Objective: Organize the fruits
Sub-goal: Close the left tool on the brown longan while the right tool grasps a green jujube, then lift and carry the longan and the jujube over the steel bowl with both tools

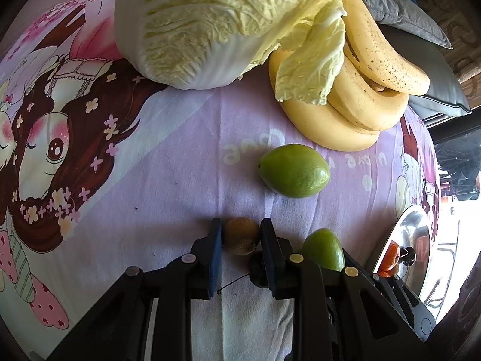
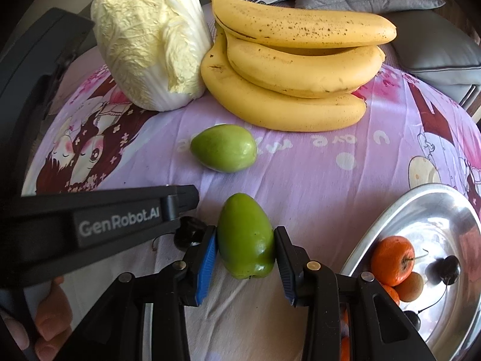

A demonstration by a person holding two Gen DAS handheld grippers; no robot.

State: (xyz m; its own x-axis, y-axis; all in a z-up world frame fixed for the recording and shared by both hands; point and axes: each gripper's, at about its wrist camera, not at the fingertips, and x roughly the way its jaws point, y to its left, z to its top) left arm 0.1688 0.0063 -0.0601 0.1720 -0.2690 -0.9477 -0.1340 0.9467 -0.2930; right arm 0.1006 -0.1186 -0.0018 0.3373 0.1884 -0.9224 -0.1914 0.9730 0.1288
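Note:
My left gripper [image 1: 240,233] is shut on a small brown round fruit [image 1: 240,237] lying on the pink printed cloth. A dark cherry [image 1: 255,267] with a stem lies just under its right finger. My right gripper [image 2: 245,240] is shut on a green oval fruit [image 2: 245,237], both pads against its sides; the left wrist view also shows this fruit [image 1: 323,248]. A second green fruit [image 2: 224,147] lies loose further out. To the right, a steel tray [image 2: 436,210] holds an orange fruit [image 2: 390,258], a small brown fruit [image 2: 410,287] and dark cherries [image 2: 448,266].
A bunch of yellow bananas [image 2: 294,69] and a napa cabbage [image 2: 150,39] lie at the far side. Grey cushions [image 2: 436,51] sit behind them. The left gripper's black body [image 2: 90,219] crosses close on the left, held by a person's hand [image 2: 51,316].

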